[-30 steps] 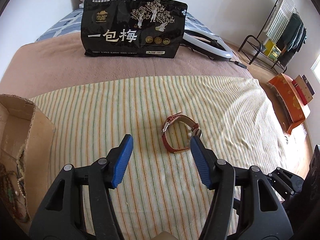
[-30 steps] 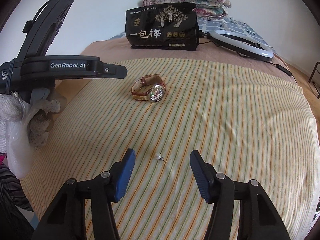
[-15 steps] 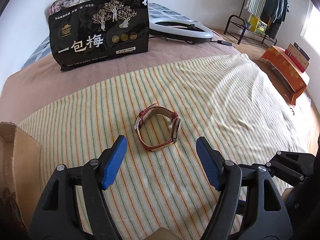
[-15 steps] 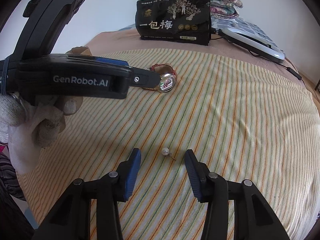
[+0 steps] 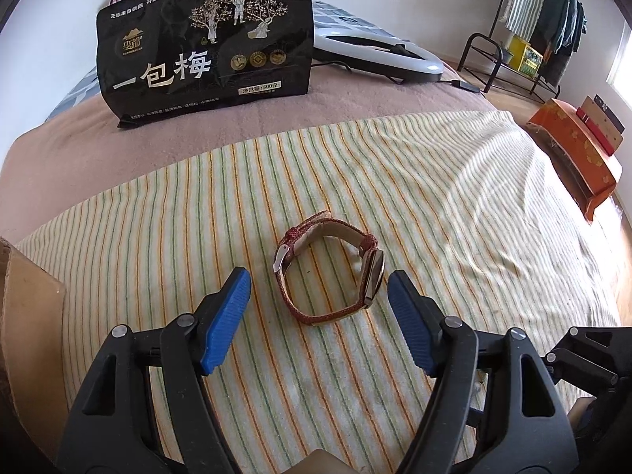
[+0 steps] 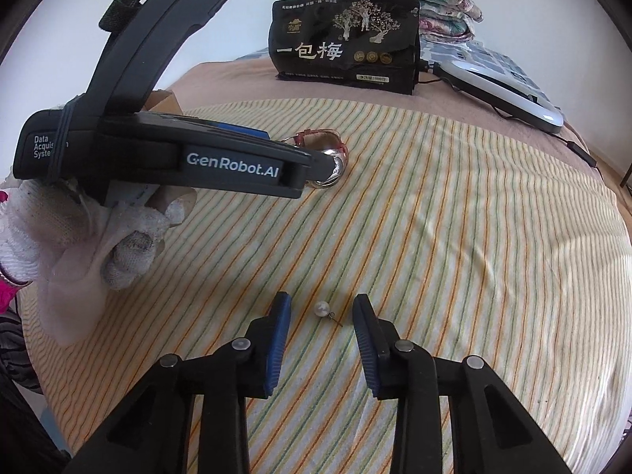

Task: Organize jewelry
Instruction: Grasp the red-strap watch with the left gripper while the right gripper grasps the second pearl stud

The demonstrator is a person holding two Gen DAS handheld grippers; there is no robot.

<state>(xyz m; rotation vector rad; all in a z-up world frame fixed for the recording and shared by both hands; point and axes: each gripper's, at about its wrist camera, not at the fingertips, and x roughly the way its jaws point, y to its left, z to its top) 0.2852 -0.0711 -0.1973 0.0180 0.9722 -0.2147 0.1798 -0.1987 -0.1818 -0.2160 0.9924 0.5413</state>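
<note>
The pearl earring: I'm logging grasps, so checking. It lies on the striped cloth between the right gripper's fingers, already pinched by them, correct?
Not pinched. In the right wrist view the pearl earring lies on the striped cloth between the right gripper fingers, which have been closing but stand clear of it.

black snack bag (image 5: 205, 43), ring light (image 5: 379, 55), clothes rack (image 5: 529, 31)

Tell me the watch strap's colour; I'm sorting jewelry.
Reddish-brown watch strap, clearest in the left wrist view.
</note>
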